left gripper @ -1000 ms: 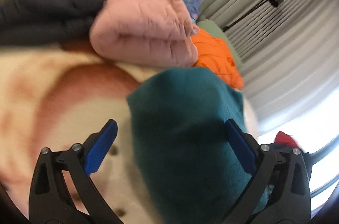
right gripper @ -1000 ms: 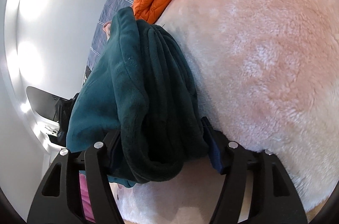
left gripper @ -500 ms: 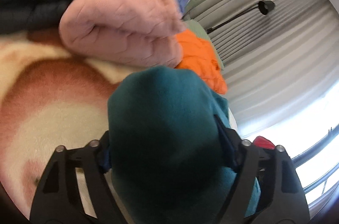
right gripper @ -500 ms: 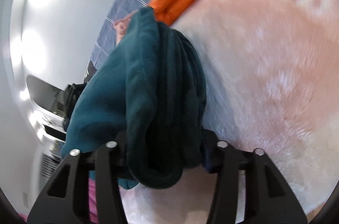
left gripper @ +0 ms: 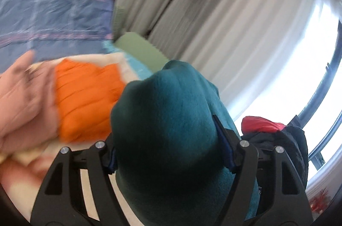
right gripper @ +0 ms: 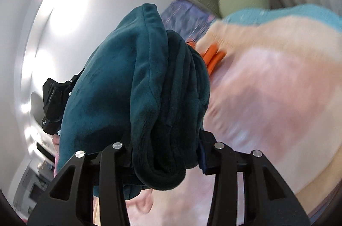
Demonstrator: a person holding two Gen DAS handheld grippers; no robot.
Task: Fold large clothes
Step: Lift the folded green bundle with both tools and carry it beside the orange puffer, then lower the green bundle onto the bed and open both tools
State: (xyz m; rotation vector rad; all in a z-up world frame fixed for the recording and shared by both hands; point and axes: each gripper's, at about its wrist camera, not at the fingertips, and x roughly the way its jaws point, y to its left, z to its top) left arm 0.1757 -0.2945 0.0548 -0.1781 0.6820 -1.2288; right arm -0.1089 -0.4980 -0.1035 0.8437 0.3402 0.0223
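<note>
While both grippers carry the folded teal fleece (left gripper: 168, 131) clear of the bed, I read the load as one thick bundle spanning the gap between my two hands, its long axis running from one gripper across to the other. The left gripper (left gripper: 168, 156) has it at one end, and the right gripper (right gripper: 164, 153) has the opposite end, where the stacked fold edges show as several layers. So neither hand is nearer: the fleece sits right inside both, bulging forward and up past the fingertips.

The jaws on the left have just been closing and now press on the fleece from both sides, standing fairly wide because the bundle is bulky. The jaws on the right have also just been closing, and they pinch the layered edge more narrowly, with a rounded lip of fabric drooping below them.

Ahead and to the left in the left wrist view lie the other folded pieces: an orange garment (left gripper: 85, 97) and, further left, a pink garment (left gripper: 23, 101), both on the pale fleecy blanket (right gripper: 267, 101) that covers the bed. A blue checked pillow (left gripper: 53, 20) lies at the far left, and grey curtains (left gripper: 224, 18) hang beyond. Both views are smeared.

My judgement is that the bundle should next go down beside the orange garment, kept level so the layers do not slip apart.
</note>
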